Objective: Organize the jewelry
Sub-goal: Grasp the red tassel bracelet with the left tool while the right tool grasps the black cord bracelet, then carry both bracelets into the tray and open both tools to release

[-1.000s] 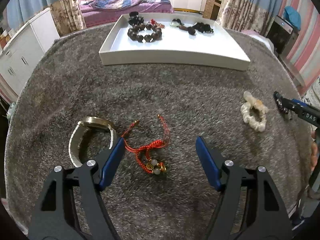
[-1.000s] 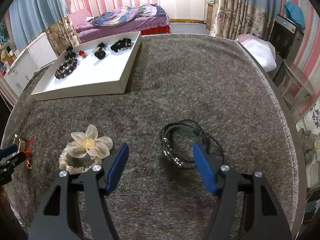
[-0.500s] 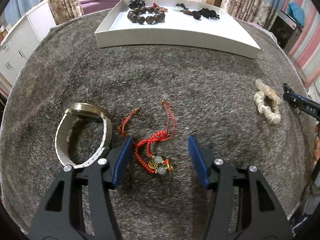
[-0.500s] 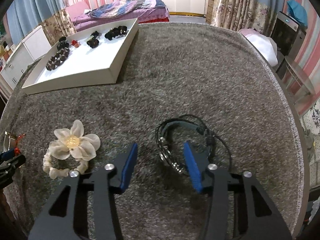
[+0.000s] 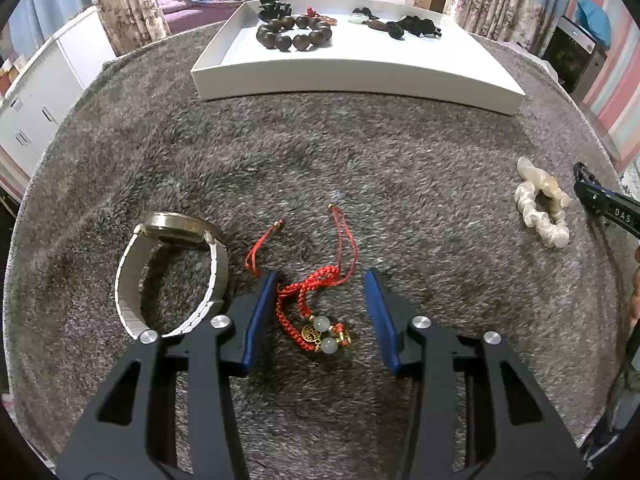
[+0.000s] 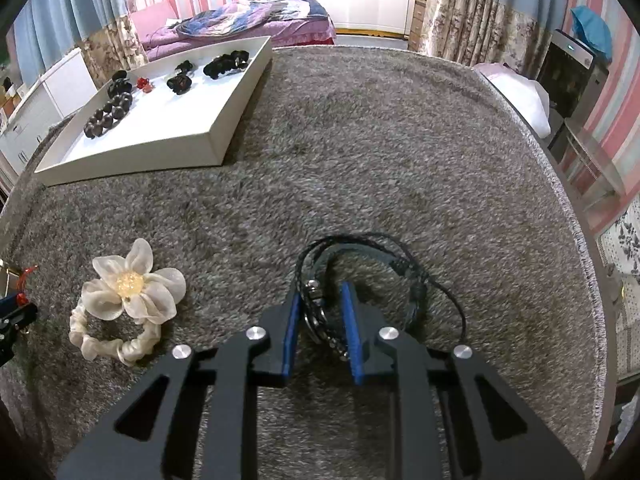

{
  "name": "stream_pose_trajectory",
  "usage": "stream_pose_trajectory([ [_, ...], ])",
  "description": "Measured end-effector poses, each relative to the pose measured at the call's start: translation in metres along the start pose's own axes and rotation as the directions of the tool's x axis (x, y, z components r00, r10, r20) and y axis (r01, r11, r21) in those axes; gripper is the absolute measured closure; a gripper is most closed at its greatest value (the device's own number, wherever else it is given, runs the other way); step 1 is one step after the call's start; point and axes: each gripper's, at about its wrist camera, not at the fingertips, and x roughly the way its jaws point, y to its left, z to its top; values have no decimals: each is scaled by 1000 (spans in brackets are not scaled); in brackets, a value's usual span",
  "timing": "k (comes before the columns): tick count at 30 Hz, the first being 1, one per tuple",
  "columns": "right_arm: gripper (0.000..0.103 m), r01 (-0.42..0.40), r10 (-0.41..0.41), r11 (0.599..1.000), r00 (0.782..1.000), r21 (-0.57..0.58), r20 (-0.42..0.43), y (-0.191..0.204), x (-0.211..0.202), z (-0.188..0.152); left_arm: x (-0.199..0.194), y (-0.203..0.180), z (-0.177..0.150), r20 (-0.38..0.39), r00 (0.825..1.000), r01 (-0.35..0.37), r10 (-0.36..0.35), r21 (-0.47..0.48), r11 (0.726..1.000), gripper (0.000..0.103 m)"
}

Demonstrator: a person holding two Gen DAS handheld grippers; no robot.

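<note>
While the left view shows one watch (image 5: 172,276), only the right view shows one black cord bracelet (image 6: 360,280). Left gripper (image 5: 320,300), jaws closing, straddles one red bracelet (image 5: 316,312) without touching; right gripper (image 6: 320,316), also closing, straddles the black cords, contact unclear. One tray (image 5: 360,76), one scrunchie (image 6: 124,304).

carpet (image 5: 360,168): rough grey pile | tray (image 5: 360,78): smooth matt white | watch (image 5: 172,276): shiny metal | bracelet (image 5: 316,312): red braided cord

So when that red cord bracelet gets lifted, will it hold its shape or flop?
Probably flop: the red cord bracelet lies loose and crumpled on the rug. Its beads would likely hang lowest, thin tails trailing. It looks light, so it may snag in the pile.
</note>
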Motion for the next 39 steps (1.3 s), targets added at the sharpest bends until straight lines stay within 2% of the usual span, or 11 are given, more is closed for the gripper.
stream_pose_trajectory([
  [2, 82, -2, 2, 1000, 1000, 3, 0, 0, 0, 0, 0, 0, 1, -3, 1000, 3, -3, 1, 1000, 70],
  [8, 86, -16, 16, 1000, 1000, 12, -1, -4, 0, 2, 1, 4, 8, -27, 999, 31, -31, 3, 1000, 83],
  [14, 87, -36, 36, 999, 999, 27, -1, -7, 0, 4, 6, 14, 17, -50, 996, 78, -79, -16, 997, 87],
  [19, 90, -46, 46, 998, 999, 43, 9, -11, -2, 4, 6, 13, 19, -49, 996, 79, -80, -13, 997, 90],
  [39, 90, -121, 114, 984, 992, 131, 60, -26, -10, 13, -21, 16, 31, 14, 996, 91, -91, -19, 996, 92],
])
